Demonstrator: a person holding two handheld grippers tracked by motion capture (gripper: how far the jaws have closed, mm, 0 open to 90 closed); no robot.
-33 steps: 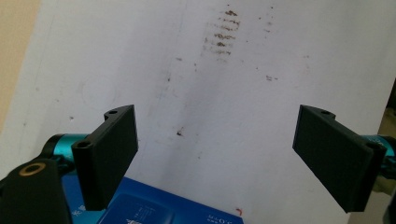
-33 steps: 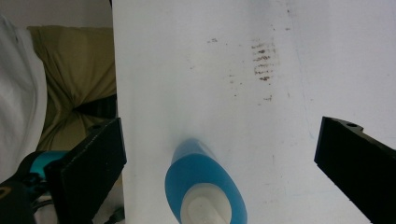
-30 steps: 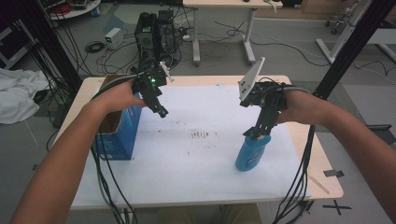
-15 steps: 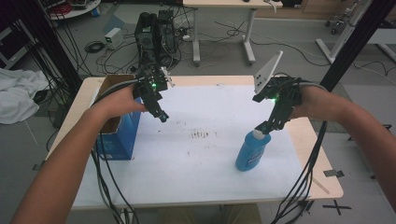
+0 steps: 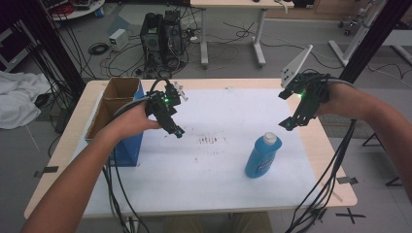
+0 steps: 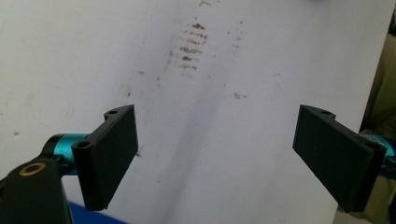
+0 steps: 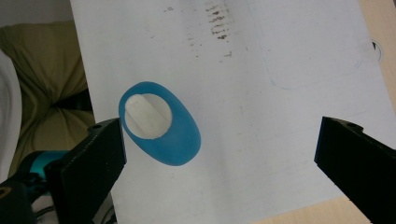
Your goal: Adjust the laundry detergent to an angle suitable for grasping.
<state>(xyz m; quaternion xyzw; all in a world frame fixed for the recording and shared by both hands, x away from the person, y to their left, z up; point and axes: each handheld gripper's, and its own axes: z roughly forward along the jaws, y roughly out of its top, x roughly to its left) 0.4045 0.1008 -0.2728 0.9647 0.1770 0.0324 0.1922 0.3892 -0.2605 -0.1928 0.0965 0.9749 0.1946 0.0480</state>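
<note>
The right tool (image 5: 291,121) is hovering wide open, empty, above the upright blue bottle (image 5: 260,156); the left tool (image 5: 174,127) is gaping empty too.

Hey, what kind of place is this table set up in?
Most likely a lab or workshop rather than a home: a computer tower sits on the floor amid loose cables, with a bare work desk behind the table.

Even, dim indoor light falls across the white table (image 5: 209,165), shadows soft and faint. The high view is grainy and soft; both gripper views blur their near black jaws at the lower frame.
</note>
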